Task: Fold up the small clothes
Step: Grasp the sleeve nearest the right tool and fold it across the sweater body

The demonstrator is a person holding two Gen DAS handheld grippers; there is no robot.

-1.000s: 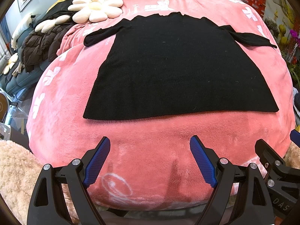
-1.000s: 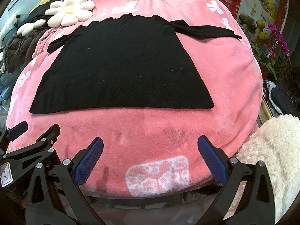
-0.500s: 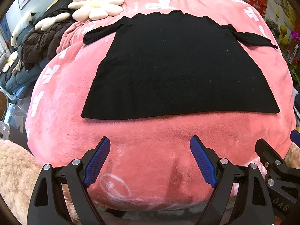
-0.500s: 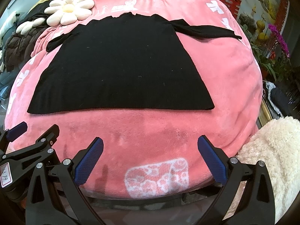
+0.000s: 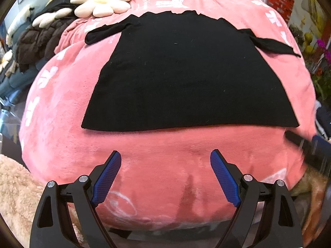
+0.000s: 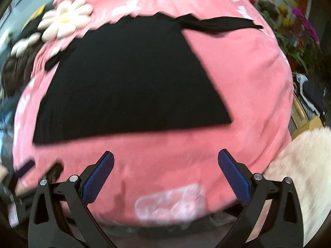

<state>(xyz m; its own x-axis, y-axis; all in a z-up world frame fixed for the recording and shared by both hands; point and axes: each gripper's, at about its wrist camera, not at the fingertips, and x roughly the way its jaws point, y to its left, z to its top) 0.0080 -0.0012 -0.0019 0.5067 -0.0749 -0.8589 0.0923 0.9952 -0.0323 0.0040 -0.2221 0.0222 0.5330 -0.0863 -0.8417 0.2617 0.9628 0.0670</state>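
A small black long-sleeved top [image 5: 186, 72] lies spread flat on a pink plush cover [image 5: 165, 155], hem toward me and both sleeves stretched out to the sides. In the right wrist view the same top [image 6: 128, 82] looks blurred and tilted. My left gripper [image 5: 165, 161] hovers open in front of the hem's middle, nothing between its blue pads. My right gripper [image 6: 165, 161] is open too, short of the hem's right part. The right gripper's blurred tip [image 5: 304, 142] shows at the left view's right edge, near the hem's right corner.
A white daisy cushion [image 5: 103, 0] and a dark brown padded jacket [image 5: 37, 43] lie at the back left. Flowers and plants [image 6: 295, 35] stand to the right. A cream fluffy fabric [image 6: 298, 175] hangs at the lower right, a beige one [image 5: 14, 186] at the lower left.
Both grippers have moved forward toward the top. The right one is swinging fast, so its view is blurred and tilted. The top has not moved.
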